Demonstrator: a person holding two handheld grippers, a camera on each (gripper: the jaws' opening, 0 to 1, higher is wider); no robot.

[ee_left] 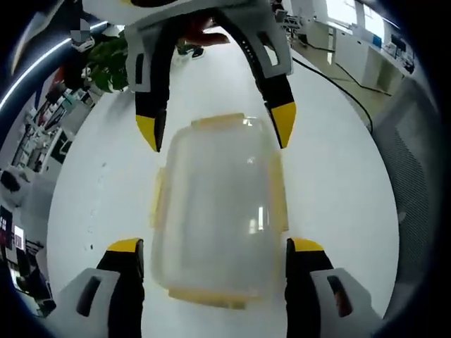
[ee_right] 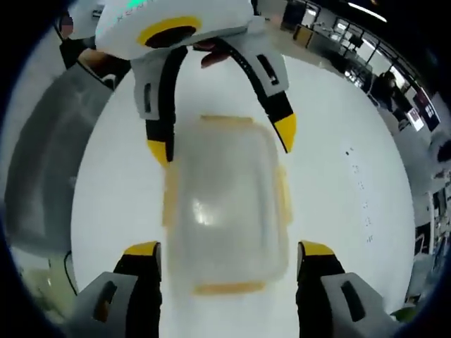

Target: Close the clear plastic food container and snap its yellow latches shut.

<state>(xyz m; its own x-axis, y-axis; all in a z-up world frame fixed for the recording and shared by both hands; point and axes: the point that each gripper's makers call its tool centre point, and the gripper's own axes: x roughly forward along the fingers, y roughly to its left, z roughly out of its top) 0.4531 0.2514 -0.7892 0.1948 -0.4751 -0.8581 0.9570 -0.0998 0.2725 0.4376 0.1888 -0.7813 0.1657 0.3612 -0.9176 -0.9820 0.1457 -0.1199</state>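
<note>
The clear plastic container point(ee_left: 218, 204) point(ee_right: 225, 204) lies on the white table point(ee_left: 331, 176) with its lid resting on top. Yellow latches point(ee_left: 158, 201) point(ee_right: 282, 201) run along its sides and ends; whether they are snapped down I cannot tell. My left gripper point(ee_left: 215, 246) is open, one jaw on each side of the container's near end. My right gripper point(ee_right: 230, 250) is open too and straddles the opposite end. Each shows in the other's view, the right gripper point(ee_left: 217, 129) and the left gripper point(ee_right: 222, 139), both facing across the box. Neither grips anything.
A green plant point(ee_left: 106, 63) stands past the table's far left edge. A black cable point(ee_left: 338, 84) crosses the floor beyond. A grey mesh chair point(ee_right: 42, 162) point(ee_left: 416, 162) sits close beside the table. Desks and office gear fill the background.
</note>
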